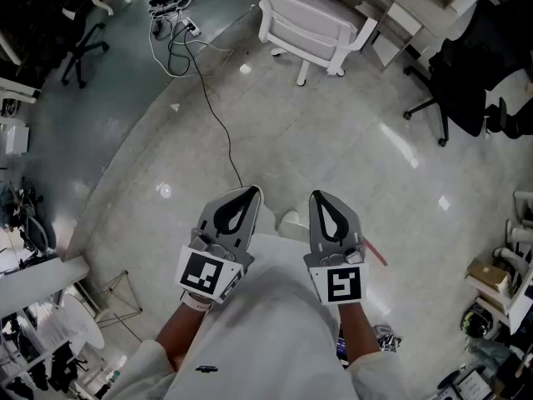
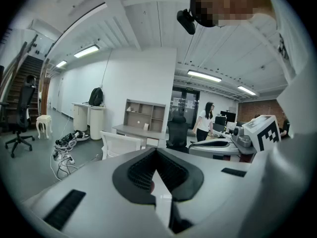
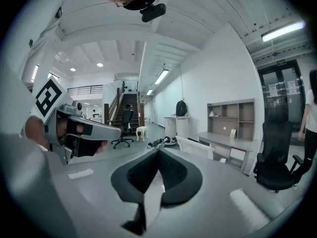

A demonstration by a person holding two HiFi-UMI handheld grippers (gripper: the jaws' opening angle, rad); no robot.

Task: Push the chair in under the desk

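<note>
Two grey handheld grippers sit nearest, low in the head view, held side by side over the person's white clothing, each with a black-and-white marker cube at its rear. On the left gripper (image 1: 252, 192) the black-lined jaws are closed together with nothing between them, and its own view confirms the tips meeting. The right gripper (image 1: 319, 195) is closed and empty in the same way, pads pressed tip to tip. Both point forward across a pale, glossy floor (image 1: 350, 157). Well ahead of them, near the top of the head view, a white chair (image 1: 312, 27) stands out on the open floor with its slatted back turned toward the person. A white desk (image 1: 391, 7) lies just beyond it, to the upper right, with a shelf unit on it in the gripper views. A black cable (image 1: 212, 107) snakes across the floor from a tangle of wires at the top left toward the grippers. A black office chair (image 1: 462, 82) stands at the right, apart from the white one. In the left gripper view a person (image 2: 204, 120) stands farther back among other desks.
</note>
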